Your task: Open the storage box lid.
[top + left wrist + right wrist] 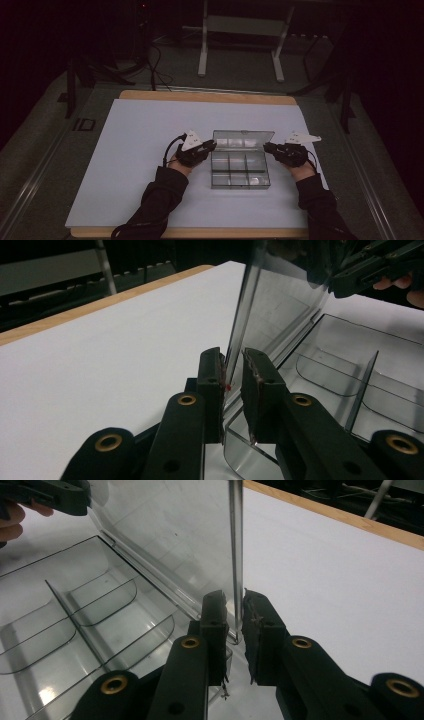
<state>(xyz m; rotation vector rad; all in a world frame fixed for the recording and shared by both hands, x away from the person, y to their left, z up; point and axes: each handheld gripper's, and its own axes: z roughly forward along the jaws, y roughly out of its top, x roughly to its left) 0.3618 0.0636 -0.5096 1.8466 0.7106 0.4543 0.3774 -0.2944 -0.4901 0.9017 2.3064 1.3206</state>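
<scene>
From above, the clear box (240,172) sits between the left gripper (212,145) and right gripper (267,147). Between the left gripper's (232,371) nearly closed jaws stands the raised lid (280,305); whether they pinch it is unclear. Likewise the right gripper (234,611), at the lid's (170,535) other edge.

Dim, dark surroundings; sharp close-ups.

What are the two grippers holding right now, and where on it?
Both hold the clear box's raised lid: the left gripper pinches its left side edge, the right gripper its right side edge.
</scene>
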